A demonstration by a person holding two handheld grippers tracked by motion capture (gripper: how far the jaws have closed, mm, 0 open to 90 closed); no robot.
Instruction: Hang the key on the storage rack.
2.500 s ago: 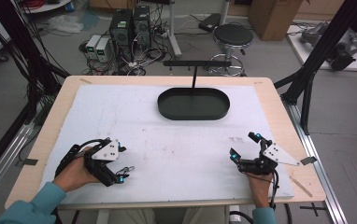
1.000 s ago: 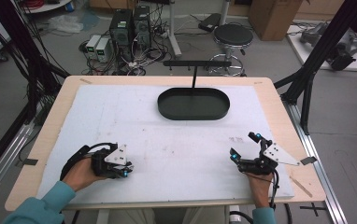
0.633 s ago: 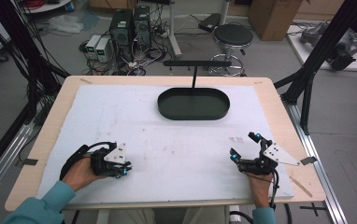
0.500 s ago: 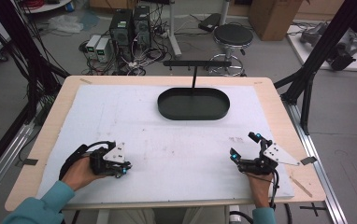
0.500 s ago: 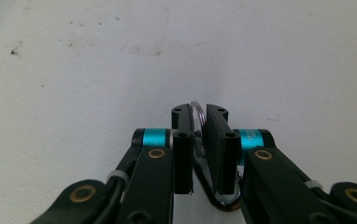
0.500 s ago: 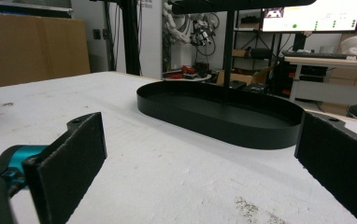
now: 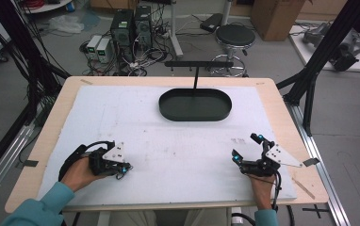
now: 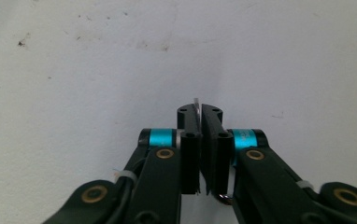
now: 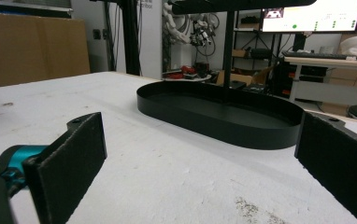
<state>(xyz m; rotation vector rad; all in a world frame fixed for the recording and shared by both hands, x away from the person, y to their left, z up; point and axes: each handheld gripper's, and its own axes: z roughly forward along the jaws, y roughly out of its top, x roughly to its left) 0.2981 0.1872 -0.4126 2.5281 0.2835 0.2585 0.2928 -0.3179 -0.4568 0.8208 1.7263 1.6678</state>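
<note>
- The left gripper has just been closing; its jaws are pinched on a thin silvery metal piece over the white worktop.
- The right gripper gapes wide, empty, facing the black oval tray.

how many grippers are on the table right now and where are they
2. The left gripper sits at the near left of the white mat, jaws shut on a thin silvery piece. The right gripper sits at the near right, jaws open.
</note>
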